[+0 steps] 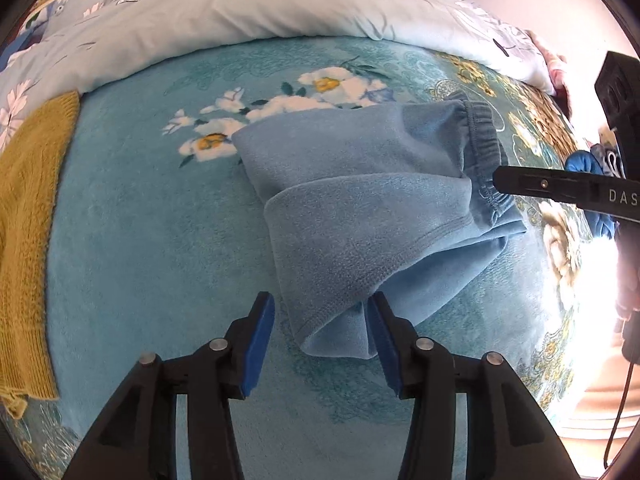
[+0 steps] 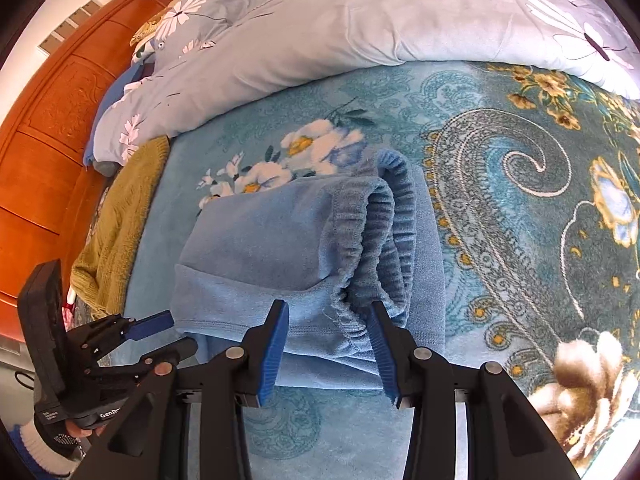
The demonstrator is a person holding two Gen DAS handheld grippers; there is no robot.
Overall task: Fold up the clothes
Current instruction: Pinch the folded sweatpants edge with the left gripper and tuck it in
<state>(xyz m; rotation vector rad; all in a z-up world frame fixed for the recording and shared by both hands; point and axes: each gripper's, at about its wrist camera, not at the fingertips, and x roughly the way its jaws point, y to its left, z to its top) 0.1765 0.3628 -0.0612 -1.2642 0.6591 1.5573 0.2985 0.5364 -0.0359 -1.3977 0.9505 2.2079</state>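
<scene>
Fleece-soft blue pants (image 2: 288,240) lie half-folded on the bed's teal blanket (image 1: 140,260), both claws released, left claw (image 1: 322,344) at the hem, right claw (image 2: 328,348) at the waistband (image 2: 372,248); we should pinch all layers together.
</scene>
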